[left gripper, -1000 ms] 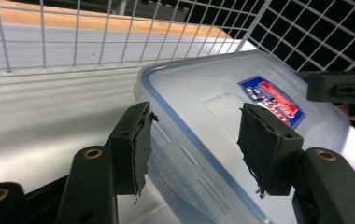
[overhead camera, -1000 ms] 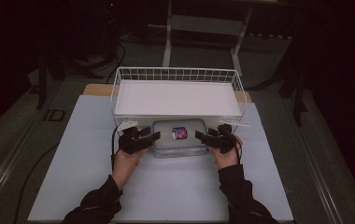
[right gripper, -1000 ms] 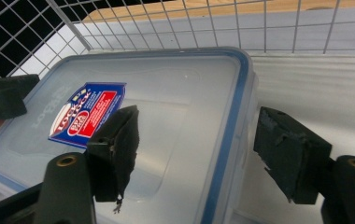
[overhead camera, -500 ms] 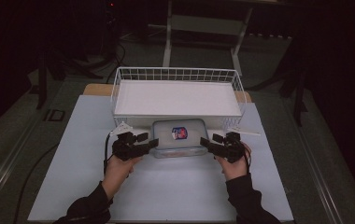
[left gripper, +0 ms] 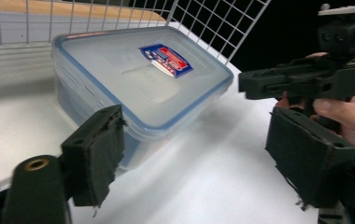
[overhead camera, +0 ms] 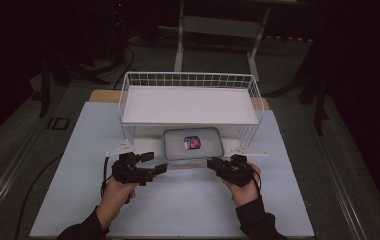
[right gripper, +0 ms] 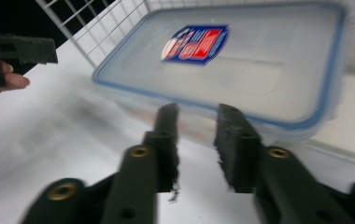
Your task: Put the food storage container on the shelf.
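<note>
As we held a gripper in each hand at the near edge of the white table, the plastic box with the blue-rimmed lid lay under the front of the white wire basket, its label facing up. Our left gripper stood just left of the box, its jaws having just been opening, now wide with nothing between them. Our right gripper, just right of the box, had just been closing to a narrow gap, empty too.
</note>
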Tool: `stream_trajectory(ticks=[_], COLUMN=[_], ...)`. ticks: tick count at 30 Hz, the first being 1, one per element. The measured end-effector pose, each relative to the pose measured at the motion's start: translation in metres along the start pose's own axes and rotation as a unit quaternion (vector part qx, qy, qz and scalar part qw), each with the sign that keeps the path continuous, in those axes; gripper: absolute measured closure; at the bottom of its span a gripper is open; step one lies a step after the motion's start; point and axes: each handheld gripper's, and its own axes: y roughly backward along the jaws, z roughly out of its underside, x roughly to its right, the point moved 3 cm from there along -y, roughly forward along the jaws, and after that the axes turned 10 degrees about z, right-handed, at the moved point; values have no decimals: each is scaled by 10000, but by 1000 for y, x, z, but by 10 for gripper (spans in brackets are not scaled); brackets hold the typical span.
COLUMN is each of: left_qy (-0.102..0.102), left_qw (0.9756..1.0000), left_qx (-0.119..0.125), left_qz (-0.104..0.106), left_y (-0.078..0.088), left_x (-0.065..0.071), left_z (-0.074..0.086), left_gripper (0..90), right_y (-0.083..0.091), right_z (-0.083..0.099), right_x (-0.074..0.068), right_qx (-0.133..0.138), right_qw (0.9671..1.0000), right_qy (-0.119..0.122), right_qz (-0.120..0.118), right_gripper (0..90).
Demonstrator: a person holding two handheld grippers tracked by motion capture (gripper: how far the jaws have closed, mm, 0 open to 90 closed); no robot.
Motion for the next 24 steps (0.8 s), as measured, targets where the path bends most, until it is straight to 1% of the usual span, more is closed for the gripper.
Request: stream_trajectory(ticks=[2, 3, 4, 5, 6, 7, 10, 11, 15, 17, 19, 22, 24], left_qy=[-58, -65, -64, -91, -121, -110, -85, -89, -114, -108, -118, -128, -153], left_qw=[10000, 10000, 10000, 10000, 9999, 9999, 9999, 9999, 9999, 9998, 9998, 9997, 9996], left_qx=[-38, -18, 8, 8, -22, -44, -56, -53, -3, 62, 51, 67, 69], left_qz=[-12, 4, 38, 23, 13, 27, 30, 15, -99, -128, -151, -178, -212], left_y=[2, 4, 5, 5, 5, 5, 5, 5, 5, 7, 7, 7, 7], left_x=[3, 5, 6, 8, 8, 9, 9, 9, 7, 6, 4, 3, 3], left_z=[3, 4, 5, 6, 8, 10, 15, 16, 18, 19, 19, 20, 20], left_gripper=[138, 137, 132, 110, 56, 1, 0, 0, 0, 0, 0, 0, 0], right_y=[-3, -4, -6, -8, -9, -11, -18, -18, -27, -32, -35, -41, -45], right_z=[3, 4, 5, 6, 6, 7, 9, 9, 9, 8, 5, 1, -1], right_x=[-4, -5, -6, -8, -9, -10, -16, -16, -18, -18, -20, -22, -23], right_qx=[-42, -69, -87, -114, -109, -130, -209, -209, -273, -269, -224, -215, -222], right_qw=[10000, 9999, 9999, 9999, 9999, 9999, 9997, 9997, 9995, 9995, 9996, 9994, 9994], right_qy=[64, 74, 72, 72, 81, 93, 147, 147, 173, 155, 145, 252, 249], right_qz=[-31, -38, -46, -40, -37, -33, -44, -44, -25, -30, -26, -11, -4], right_gripper=[839, 879, 895, 897, 897, 898, 898, 898, 898, 899, 899, 898, 899])
